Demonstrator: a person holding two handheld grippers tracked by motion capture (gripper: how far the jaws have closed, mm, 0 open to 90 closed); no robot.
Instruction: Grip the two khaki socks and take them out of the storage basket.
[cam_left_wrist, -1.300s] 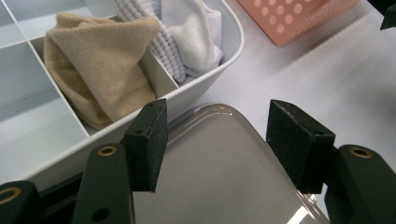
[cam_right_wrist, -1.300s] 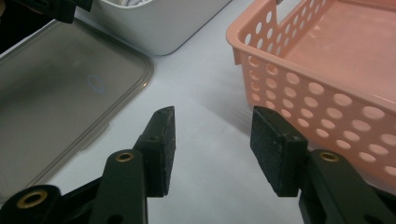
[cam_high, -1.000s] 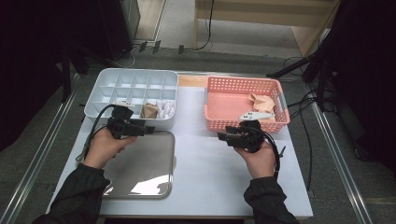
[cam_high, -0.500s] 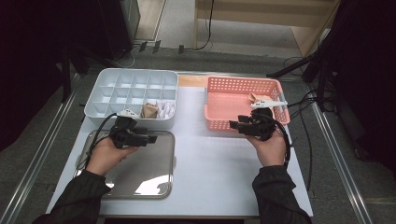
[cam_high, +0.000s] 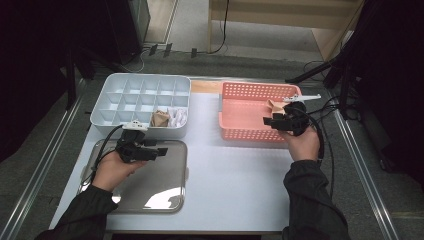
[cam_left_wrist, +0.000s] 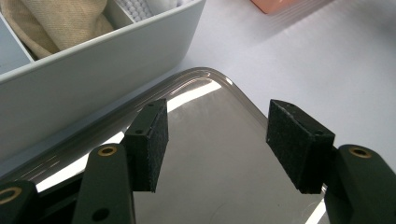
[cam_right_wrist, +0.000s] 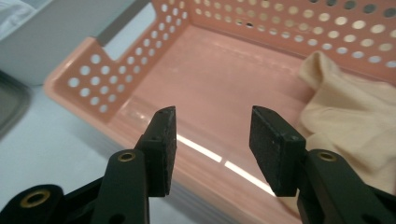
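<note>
The right gripper (cam_right_wrist: 212, 140) hung over the near part of the pink basket (cam_right_wrist: 154, 51), its jaws apart with nothing between them. Just to the right of its jaws in the right gripper view, a crumpled beige cloth (cam_right_wrist: 345, 112) lay on the basket floor, close to the right jaw but not touching it. In the high view the right gripper (cam_high: 272, 121) sat above the basket's (cam_high: 240, 134) right end, with the cloth (cam_high: 276, 104) just beyond it.

The left gripper (cam_left_wrist: 219, 140) hovered above the metal tray (cam_left_wrist: 219, 186), jaws wide apart and empty. Ahead of its jaws stood the near wall of the white divided box (cam_left_wrist: 93, 74), and beyond that wall a folded tan cloth (cam_left_wrist: 60, 21) lay in one compartment, with a white cloth (cam_left_wrist: 154, 4) in the next. In the high view the left gripper (cam_high: 155, 151) was over the tray's (cam_high: 150, 190) far edge, near the box (cam_high: 115, 95), all on the white tabletop (cam_high: 235, 175).
</note>
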